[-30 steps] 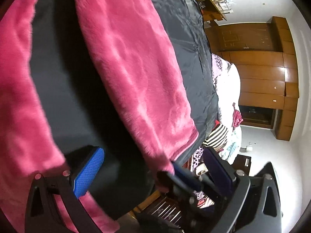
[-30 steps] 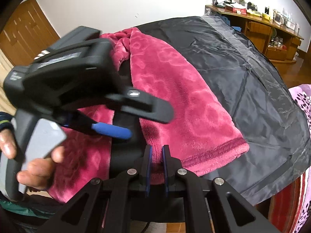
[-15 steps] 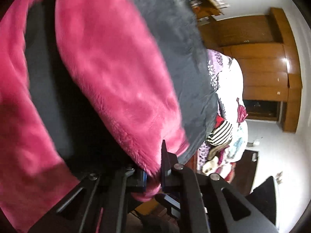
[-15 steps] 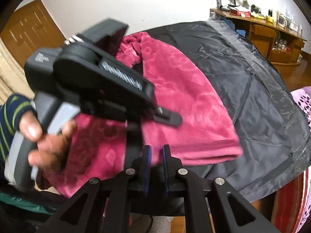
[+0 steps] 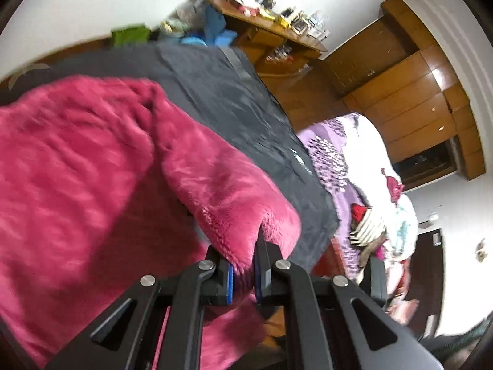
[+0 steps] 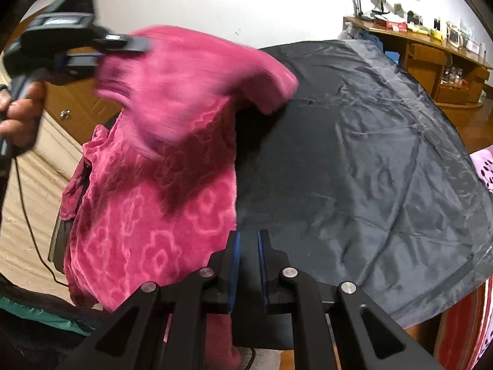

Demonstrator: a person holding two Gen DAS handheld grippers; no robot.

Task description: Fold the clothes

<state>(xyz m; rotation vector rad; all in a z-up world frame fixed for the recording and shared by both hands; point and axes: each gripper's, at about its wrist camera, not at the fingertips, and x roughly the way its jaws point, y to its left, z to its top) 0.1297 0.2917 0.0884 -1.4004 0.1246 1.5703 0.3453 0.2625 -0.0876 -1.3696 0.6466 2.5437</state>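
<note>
A fuzzy pink garment (image 6: 172, 166) lies on a table under a black cloth (image 6: 369, 154). My left gripper (image 5: 243, 262) is shut on a hem of the pink garment (image 5: 234, 215) and holds that part lifted. In the right wrist view the left gripper (image 6: 101, 58) is high at the upper left, with the pinched part hanging over the rest of the garment. My right gripper (image 6: 246, 252) is nearly shut with a narrow gap and holds nothing. It is low over the black cloth, just right of the garment's edge.
A wooden desk (image 6: 431, 49) with clutter stands beyond the table. Wooden wardrobes (image 5: 416, 92) line the wall. A bed with patterned bedding and loose clothes (image 5: 369, 200) is to the right. A cable (image 6: 27, 215) hangs by the left hand.
My left gripper shut on the garment hem, then lifted it up and over to the left. My right gripper let go of the fabric and is now empty.
</note>
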